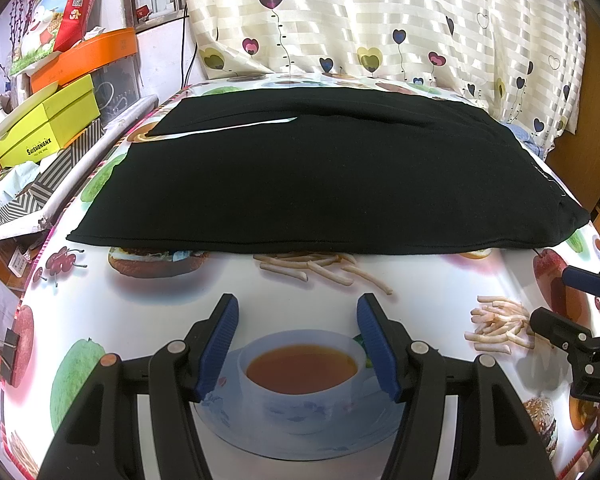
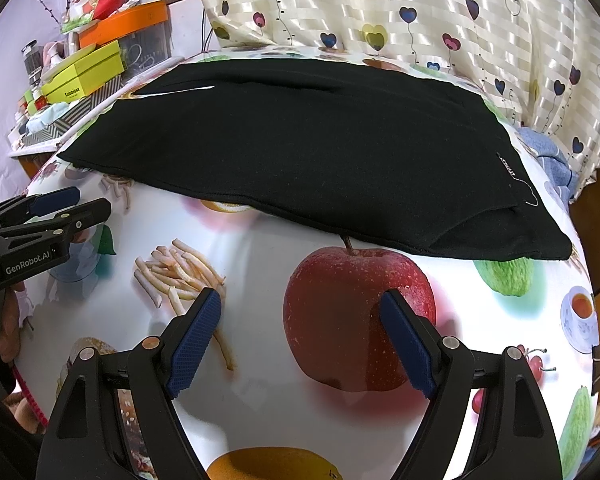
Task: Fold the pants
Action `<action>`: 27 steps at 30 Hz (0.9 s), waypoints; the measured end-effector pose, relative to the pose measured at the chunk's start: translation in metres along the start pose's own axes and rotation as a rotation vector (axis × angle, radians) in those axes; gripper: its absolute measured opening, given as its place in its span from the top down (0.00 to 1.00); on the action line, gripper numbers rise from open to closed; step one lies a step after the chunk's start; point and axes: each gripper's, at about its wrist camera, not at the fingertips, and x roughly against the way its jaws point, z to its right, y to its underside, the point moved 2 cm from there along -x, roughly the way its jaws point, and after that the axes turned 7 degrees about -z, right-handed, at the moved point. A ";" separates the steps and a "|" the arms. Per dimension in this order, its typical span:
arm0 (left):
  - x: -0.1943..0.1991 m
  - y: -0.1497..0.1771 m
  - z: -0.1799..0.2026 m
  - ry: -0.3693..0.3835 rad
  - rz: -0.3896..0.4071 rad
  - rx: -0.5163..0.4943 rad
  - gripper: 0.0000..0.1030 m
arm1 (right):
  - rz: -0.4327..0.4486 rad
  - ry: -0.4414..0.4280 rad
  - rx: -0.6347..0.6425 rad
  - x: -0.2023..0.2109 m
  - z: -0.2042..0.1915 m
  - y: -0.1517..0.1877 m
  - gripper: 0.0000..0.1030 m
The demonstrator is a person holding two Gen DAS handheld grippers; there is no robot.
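1. We saw the left gripper (image 1: pixel 298 312) spread wide, holding nothing.
2. We saw the right gripper (image 2: pixel 302 308) likewise wide and empty.
3. The black pants (image 1: pixel 320 176) lay flat on the table (image 1: pixel 140 312) beyond both, apart from them.

black pants (image 2: pixel 300 152) flat on printed tablecloth (image 2: pixel 260 280), right tool (image 2: pixel 300 328) agape near them

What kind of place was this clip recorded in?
Most likely a lived-in home room. Black pants lie on a table under a food-print tablecloth, a heart-patterned curtain hangs behind, and stacked boxes clutter the side.
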 end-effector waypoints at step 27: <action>0.000 0.000 0.000 -0.001 0.000 0.000 0.37 | 0.010 0.000 0.002 -0.001 -0.001 0.002 0.20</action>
